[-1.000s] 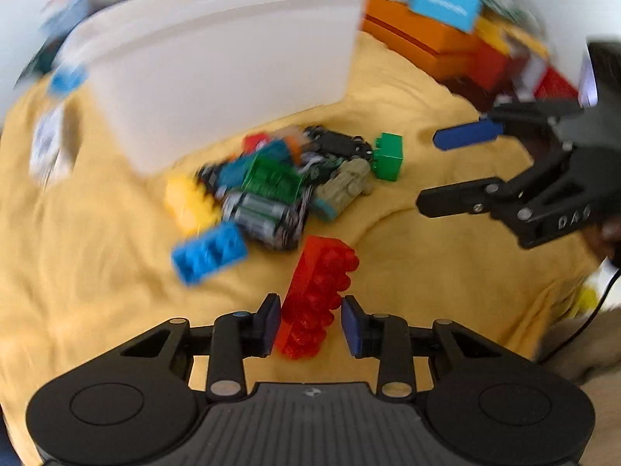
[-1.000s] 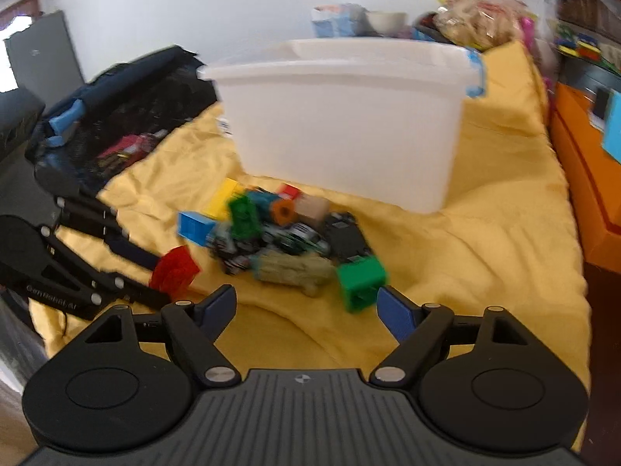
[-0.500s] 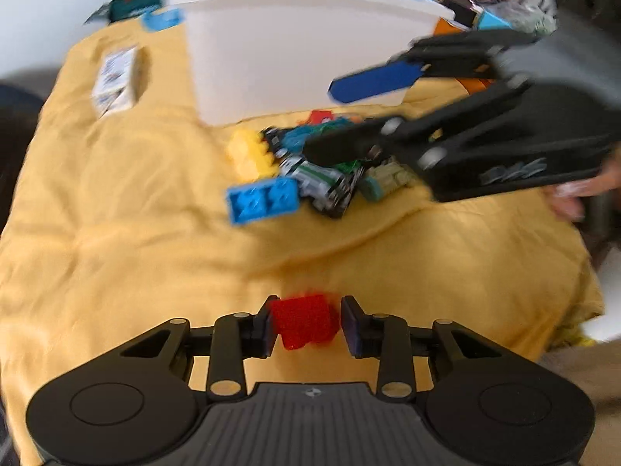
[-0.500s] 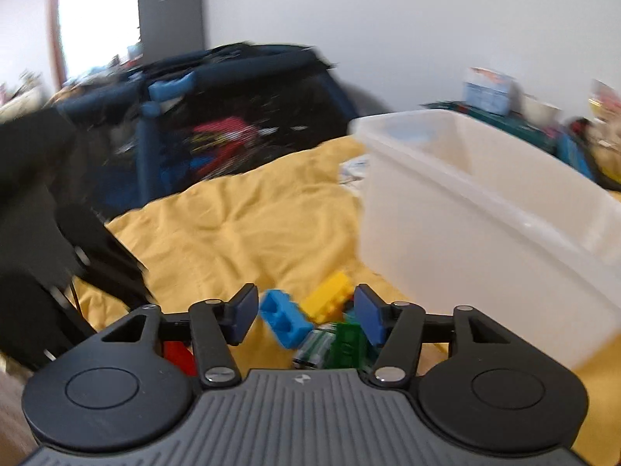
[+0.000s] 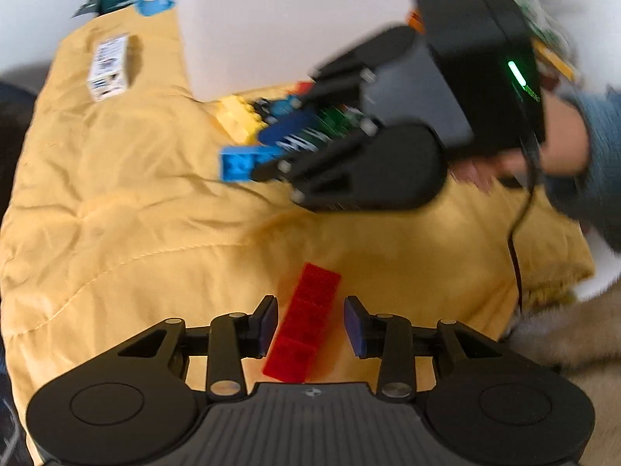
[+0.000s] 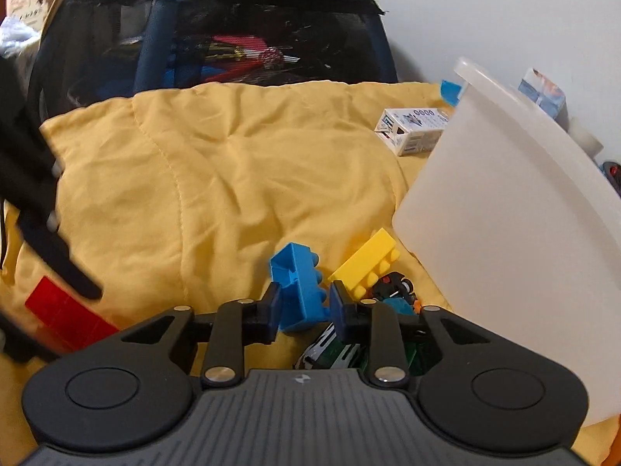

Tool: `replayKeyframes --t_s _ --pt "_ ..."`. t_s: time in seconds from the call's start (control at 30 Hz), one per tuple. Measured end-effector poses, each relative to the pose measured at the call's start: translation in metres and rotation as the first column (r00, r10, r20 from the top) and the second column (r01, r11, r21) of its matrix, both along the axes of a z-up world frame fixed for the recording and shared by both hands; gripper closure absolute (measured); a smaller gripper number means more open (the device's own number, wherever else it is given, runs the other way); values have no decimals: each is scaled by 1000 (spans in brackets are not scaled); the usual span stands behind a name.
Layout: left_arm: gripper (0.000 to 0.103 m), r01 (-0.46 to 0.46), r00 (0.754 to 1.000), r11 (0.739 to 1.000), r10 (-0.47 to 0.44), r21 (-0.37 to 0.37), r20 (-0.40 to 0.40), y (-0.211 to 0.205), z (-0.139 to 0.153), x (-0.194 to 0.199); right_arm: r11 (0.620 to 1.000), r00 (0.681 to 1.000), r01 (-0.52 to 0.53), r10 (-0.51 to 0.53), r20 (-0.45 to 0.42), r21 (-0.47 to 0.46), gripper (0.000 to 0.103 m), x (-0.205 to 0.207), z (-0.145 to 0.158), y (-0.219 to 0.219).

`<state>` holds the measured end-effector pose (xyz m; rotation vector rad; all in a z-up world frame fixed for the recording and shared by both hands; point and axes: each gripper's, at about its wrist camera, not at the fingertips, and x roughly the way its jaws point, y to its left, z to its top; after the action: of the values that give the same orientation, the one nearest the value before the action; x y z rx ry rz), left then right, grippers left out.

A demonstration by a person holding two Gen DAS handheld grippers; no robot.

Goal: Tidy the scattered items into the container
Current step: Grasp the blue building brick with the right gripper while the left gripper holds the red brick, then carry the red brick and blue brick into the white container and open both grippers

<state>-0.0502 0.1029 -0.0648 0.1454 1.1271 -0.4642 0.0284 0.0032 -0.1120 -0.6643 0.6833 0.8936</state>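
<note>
Left wrist view: the left gripper [image 5: 310, 324] stands with its fingers apart, and the red brick [image 5: 304, 332] lies flat on the yellow quilt [image 5: 116, 233] between them with a gap on each side, near the quilt's near edge. Half a second ago the same fingers were clamped on this brick and held it end-on; now it is released and lies lengthwise, so it appears to have been dropped short of the bin [image 5: 279, 27] and would need to be picked up again. Right wrist view: the right gripper [image 6: 304, 306] is closed on the blue brick [image 6: 299, 291], pads against its two sides, studs pointing right. Half a second ago these fingers were parted and merely framed the brick; the grasp is therefore new, and the likely next step is a lift toward the bin [image 6: 524, 213], which stands just to the right at the far side of the quilt [image 6: 233, 174]. Beside the held piece, the yellow brick [image 6: 368, 260] and a heap of toy cars [image 6: 349, 349] lie against the bin's base. In the left view the right gripper [image 5: 271, 155] has swung from above the heap down onto the blue brick [image 5: 236, 163]. A small box [image 6: 411, 132] lies near the quilt's far edge. Most items are not yet in the bin.
</note>
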Motion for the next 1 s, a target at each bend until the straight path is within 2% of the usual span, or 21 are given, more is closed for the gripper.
replayKeyframes --t_s 0.07,0.1,0.17,0.23,0.37,0.43,0.5,0.6,0.67,0.77,0.83,0.9,0.97,1.0 --pt "60 22 1000 999 -23 34 4 -3 -7 1 1000 999 21 -21 -37 12 74 6 0 1" --pt "60 27 1000 999 -28 39 12 -4 -9 1 999 997 23 -21 -74 23 78 8 1 0" --pt "64 24 1000 1000 -24 20 6 -3 -14 3 998 993 25 -18 -119 62 78 7 4 -3" --pt "67 20 1000 1000 -20 12 7 -2 -16 3 992 993 42 -28 -112 120 78 -5 19 -17" --pt "68 47 999 997 -45 -63 23 -12 -9 6 968 984 142 -116 -132 206 78 -29 46 -68" --pt "68 79 996 995 -76 -64 48 -27 -6 13 956 968 216 -184 -170 196 78 -35 45 -96" --pt "68 100 993 993 -96 -62 67 -44 -6 21 942 946 302 -276 -170 150 78 -41 37 -120" --pt "68 116 990 992 -111 -55 86 -67 -6 33 913 914 402 -395 -94 70 78 -50 29 -145" --pt "68 124 991 989 -119 -77 62 -79 -7 40 905 905 425 -424 -11 8 78 -56 27 -153" --pt "66 147 987 985 -140 -86 75 -86 -1 36 910 914 403 -394 96 -97 78 -68 18 -146" --pt "65 138 986 988 -130 -70 105 -83 8 29 925 930 363 -352 110 -112 78 -79 16 -145" --pt "60 136 986 988 -129 -66 107 -75 17 22 944 952 295 -277 132 -144 76 -92 13 -133" --pt "57 149 986 986 -141 -77 94 -66 22 16 963 964 245 -230 129 -111 59 -101 14 -125" --pt "57 157 985 984 -150 -87 80 -64 23 12 972 971 226 -220 90 -71 57 -102 16 -124"
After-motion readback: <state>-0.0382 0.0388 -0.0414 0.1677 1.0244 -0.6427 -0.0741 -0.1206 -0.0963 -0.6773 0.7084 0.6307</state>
